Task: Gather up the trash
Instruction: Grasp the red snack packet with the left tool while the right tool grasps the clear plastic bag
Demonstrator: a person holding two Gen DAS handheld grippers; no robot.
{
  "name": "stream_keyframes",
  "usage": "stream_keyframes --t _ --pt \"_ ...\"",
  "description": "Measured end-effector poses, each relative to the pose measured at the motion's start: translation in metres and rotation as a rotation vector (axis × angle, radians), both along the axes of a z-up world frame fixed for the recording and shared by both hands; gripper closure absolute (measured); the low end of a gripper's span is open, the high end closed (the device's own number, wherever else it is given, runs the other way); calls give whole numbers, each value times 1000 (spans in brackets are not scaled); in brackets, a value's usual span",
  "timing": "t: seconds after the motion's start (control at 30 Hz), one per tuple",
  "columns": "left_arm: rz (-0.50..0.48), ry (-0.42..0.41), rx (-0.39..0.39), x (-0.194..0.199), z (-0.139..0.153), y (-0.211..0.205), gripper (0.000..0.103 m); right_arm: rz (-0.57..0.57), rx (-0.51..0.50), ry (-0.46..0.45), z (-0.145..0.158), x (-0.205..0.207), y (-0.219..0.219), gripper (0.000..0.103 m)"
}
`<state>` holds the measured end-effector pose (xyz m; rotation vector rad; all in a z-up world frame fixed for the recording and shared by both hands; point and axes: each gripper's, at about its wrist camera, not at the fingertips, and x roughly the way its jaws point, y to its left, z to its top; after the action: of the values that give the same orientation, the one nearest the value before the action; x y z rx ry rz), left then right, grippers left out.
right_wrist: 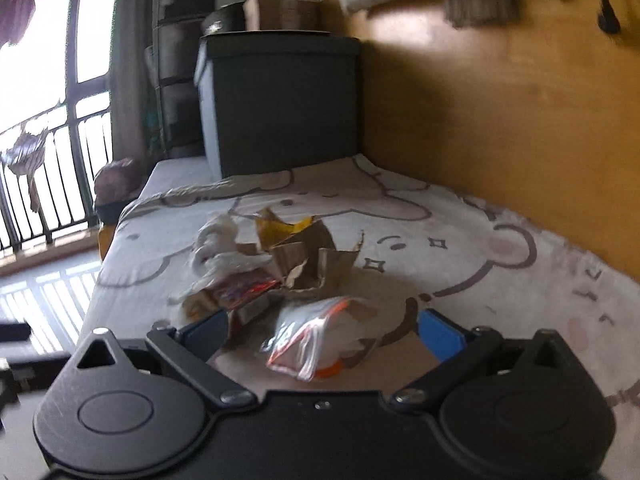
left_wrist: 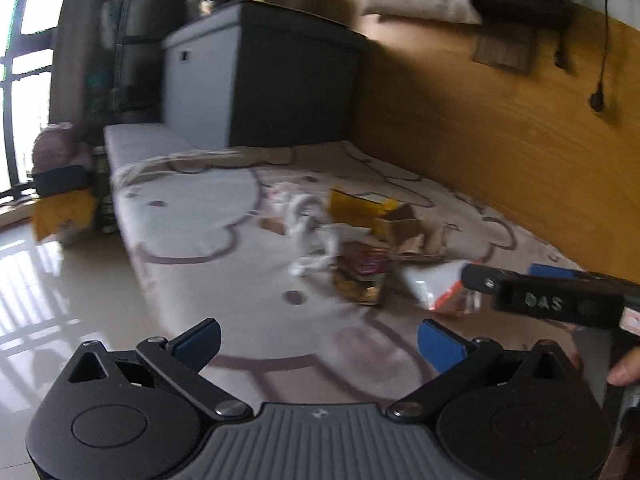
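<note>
Here the left tool (left_wrist: pixel 318 342) hovers level above the bed (left_wrist: pixel 192 216), blue pads spread wide and holding nothing. The right tool (right_wrist: pixel 322 334) reaches in low from the right, likewise wide, its fingers flanking a glossy clear plastic bag (right_wrist: pixel 316 340) with orange trim. Beyond it, heaped mid-bed on the soft bear-print sheet, lie torn brown cardboard (right_wrist: pixel 312 260), crumpled white tissue (right_wrist: pixel 218 248) and a shiny snack wrapper (left_wrist: pixel 362 276).
</note>
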<state>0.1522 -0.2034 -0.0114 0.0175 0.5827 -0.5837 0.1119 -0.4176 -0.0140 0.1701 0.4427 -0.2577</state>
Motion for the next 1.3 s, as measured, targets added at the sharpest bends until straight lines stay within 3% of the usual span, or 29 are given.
stream_keyframes --t 0.17,0.33,0.4,0.57,0.7,0.9,1.07,1.3 --pt "-140 40 -12 20 -14 -23 0 -37 208 4 -11 16 -27 18" --pt "-194 117 6 45 -31 -41 0 -43 414 16 -32 24 -50 49" --pt "-219 135 -6 54 -36 -47 1 -35 482 5 -40 24 -56 54" --pt "-268 135 38 73 -44 -68 8 -37 542 -48 -47 24 -63 58" --pt "-295 111 81 86 -49 -85 11 -40 558 -84 -46 22 -67 69" --pt "-298 80 95 107 -45 -94 12 -26 606 -112 -43 17 -72 69" --pt "-308 45 164 120 -40 -105 12 0 623 -107 -46 29 -73 69" --pt "-309 73 217 131 -40 -123 22 2 773 -101 -63 34 -92 79"
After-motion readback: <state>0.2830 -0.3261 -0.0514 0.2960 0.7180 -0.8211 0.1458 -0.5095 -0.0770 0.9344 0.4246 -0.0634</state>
